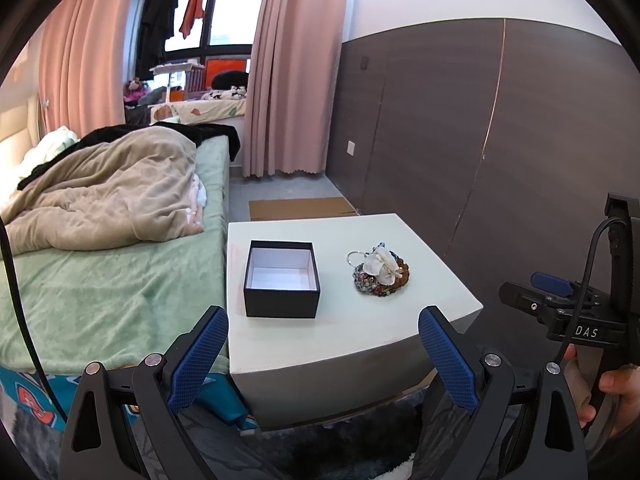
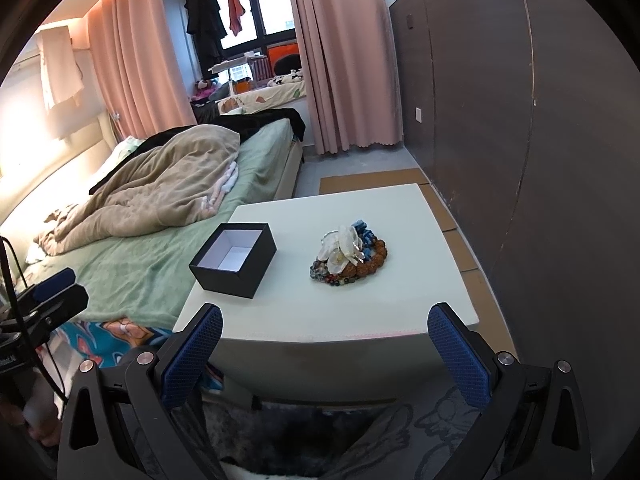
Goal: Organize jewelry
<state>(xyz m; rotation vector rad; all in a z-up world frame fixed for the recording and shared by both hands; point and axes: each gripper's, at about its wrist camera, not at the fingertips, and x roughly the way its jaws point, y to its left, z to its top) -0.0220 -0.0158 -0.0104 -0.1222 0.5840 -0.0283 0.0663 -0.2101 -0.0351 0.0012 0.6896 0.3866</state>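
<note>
Jewelry (image 1: 380, 276) heaped on bench (image 1: 420, 248), box (image 1: 282, 278) at its 9 o'clock; my jaws both released, empty.

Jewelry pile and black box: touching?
Apart. Both wrist views show bare table between the box and the jewelry pile.

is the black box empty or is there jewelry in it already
Empty. The black box is lidless and shows only bare white lining in both views; the jewelry pile sits beside it.
</note>
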